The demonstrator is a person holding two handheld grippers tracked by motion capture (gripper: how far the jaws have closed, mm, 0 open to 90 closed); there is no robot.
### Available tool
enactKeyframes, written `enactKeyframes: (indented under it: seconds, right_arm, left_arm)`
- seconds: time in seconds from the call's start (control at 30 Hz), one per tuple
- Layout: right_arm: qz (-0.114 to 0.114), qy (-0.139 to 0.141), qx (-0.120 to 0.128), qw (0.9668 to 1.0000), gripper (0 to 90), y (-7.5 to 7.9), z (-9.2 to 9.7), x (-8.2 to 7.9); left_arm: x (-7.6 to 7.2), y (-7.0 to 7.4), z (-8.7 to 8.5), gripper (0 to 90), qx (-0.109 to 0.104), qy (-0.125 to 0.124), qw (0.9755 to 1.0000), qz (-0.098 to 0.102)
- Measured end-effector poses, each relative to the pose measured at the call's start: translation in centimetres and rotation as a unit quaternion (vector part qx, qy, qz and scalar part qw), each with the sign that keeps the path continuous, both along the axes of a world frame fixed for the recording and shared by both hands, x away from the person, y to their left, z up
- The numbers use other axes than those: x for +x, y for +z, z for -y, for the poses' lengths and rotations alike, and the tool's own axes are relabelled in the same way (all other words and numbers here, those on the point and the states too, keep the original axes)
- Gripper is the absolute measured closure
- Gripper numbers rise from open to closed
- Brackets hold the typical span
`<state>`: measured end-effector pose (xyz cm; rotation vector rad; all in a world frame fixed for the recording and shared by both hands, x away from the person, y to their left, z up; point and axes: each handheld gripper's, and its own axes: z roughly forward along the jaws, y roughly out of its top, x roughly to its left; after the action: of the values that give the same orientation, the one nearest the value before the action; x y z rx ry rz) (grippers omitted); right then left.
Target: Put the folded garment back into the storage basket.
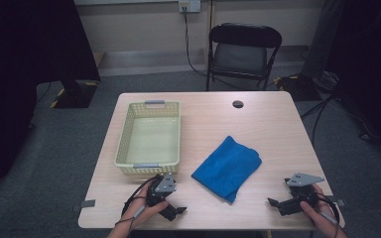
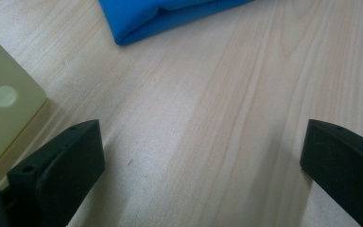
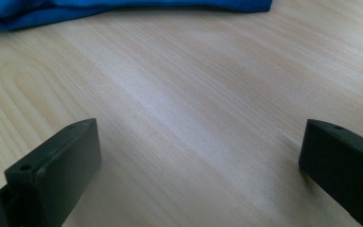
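Blue cloth point(image 1: 227, 167) folded mid-surface, right of basket point(image 1: 149, 136) | left tongs point(image 1: 167, 206) wide, empty, near basket | right tongs point(image 1: 282, 205) wide, empty, right of cloth | step: likely pre-reach; next calls for closing in on cloth edges | high view adds whole basket; left gripper view its corner.

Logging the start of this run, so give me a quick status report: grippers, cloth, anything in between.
Left gripper and right gripper open, empty, low over the table. Blue cloth folded between them, untouched. Basket empty, left of cloth. Path unobstructed.
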<state>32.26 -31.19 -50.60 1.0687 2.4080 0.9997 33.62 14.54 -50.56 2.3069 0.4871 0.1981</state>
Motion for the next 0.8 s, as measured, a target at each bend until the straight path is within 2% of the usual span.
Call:
enactKeyframes:
  seconds: [0.2,0.37,0.5,0.67,0.8]
  right_arm:
    - [0.000,0.000,0.000,1.0000,0.0,0.0,0.0,0.0]
    - [0.000,0.000,0.000,1.0000,0.0,0.0,0.0,0.0]
    - [0.000,0.000,0.000,1.0000,0.0,0.0,0.0,0.0]
    - [0.000,0.000,0.000,1.0000,0.0,0.0,0.0,0.0]
    - [0.000,0.000,0.000,1.0000,0.0,0.0,0.0,0.0]
  left_arm:
    - [0.1,0.0,-0.1,0.0,-0.001,-0.005,1.0000,-0.001]
    - [0.3,0.0,-0.1,0.0,0.002,0.004,1.0000,-0.001]
    - [0.3,0.4,0.1,1.5,0.016,0.011,0.9998,-0.004]
    - [0.3,0.6,0.2,2.8,0.021,0.012,0.9996,-0.011]
    - [0.3,1.3,0.4,4.0,0.015,0.010,0.9998,-0.008]
